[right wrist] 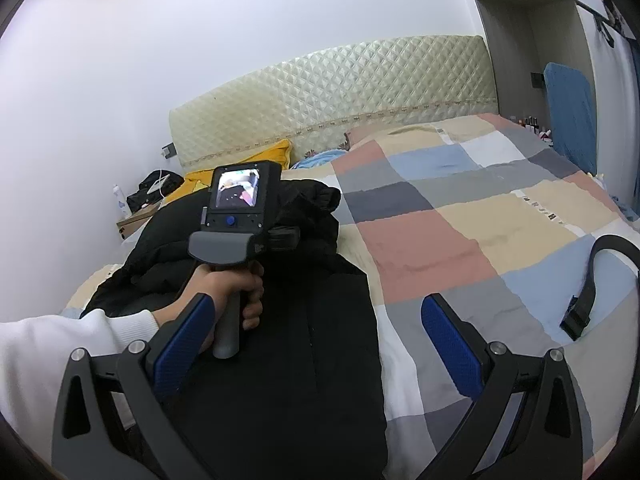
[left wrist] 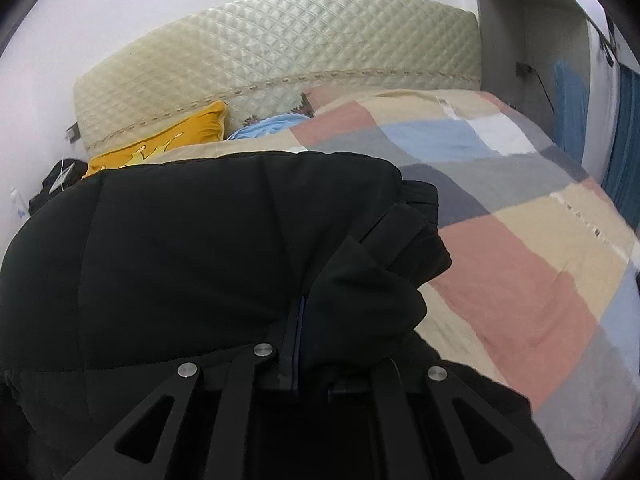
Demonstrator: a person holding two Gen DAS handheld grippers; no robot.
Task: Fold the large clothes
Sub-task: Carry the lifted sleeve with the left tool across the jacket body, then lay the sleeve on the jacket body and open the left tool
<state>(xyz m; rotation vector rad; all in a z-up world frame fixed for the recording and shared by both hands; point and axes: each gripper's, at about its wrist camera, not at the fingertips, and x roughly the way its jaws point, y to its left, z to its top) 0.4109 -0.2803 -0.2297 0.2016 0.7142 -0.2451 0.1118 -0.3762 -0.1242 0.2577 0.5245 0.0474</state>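
Bedroom with white walls and a cream quilted headboard (right wrist: 332,92). Bed covered by a patchwork quilt (right wrist: 460,208) in pink, beige, blue and grey squares; yellow pillow (right wrist: 276,156) against the headboard. Black padded coat (right wrist: 280,360) spread along the bed's left side, long axis toward the headboard, upper part bunched into a folded heap. Left gripper (left wrist: 294,320) clenched on a fold of the coat. Right gripper (right wrist: 320,320) released, blue pads wide apart above the coat's lower part, gripping nothing.
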